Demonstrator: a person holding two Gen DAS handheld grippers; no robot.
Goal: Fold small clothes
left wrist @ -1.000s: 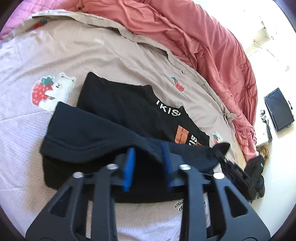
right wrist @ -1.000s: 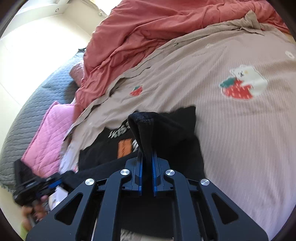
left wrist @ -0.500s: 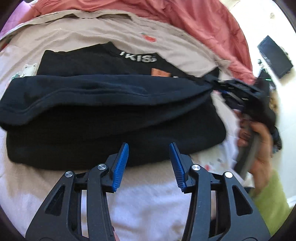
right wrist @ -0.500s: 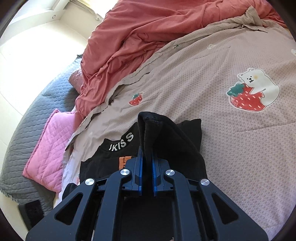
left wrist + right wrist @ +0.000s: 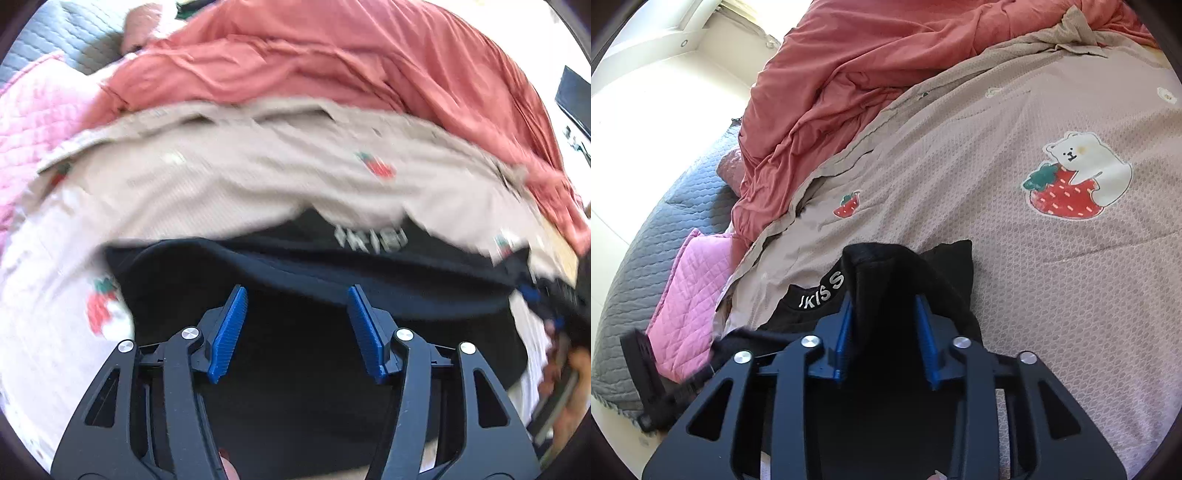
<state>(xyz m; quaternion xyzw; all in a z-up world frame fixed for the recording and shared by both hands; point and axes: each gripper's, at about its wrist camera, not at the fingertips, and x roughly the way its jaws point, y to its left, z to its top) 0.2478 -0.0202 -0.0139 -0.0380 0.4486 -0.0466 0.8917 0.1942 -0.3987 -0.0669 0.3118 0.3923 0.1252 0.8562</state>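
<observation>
A black shirt (image 5: 295,266) with white collar lettering (image 5: 820,291) lies folded over itself on the bed. In the blurred left wrist view my left gripper (image 5: 296,291) hovers over the shirt's near half, jaws opening wide, nothing between the blue pads (image 5: 229,332). My right gripper (image 5: 882,306) has its jaws opening around a raised fold of the black shirt (image 5: 879,266). The cloth still stands between the pads (image 5: 844,339), which no longer pinch it. The right gripper (image 5: 546,291) and a hand (image 5: 569,369) show at the far right of the left view.
The shirt rests on a beige blanket (image 5: 997,184) printed with strawberries and a bear (image 5: 1078,173). A rumpled red duvet (image 5: 849,74) lies behind it, with a pink quilted pillow (image 5: 690,295) and a grey quilt (image 5: 646,240) at the side. A dark screen (image 5: 576,99) stands off the bed.
My left gripper let go of the shirt's hem, spread wider and swung its view toward the duvet. The right gripper, shut on the fold before, has parted its jaws.
</observation>
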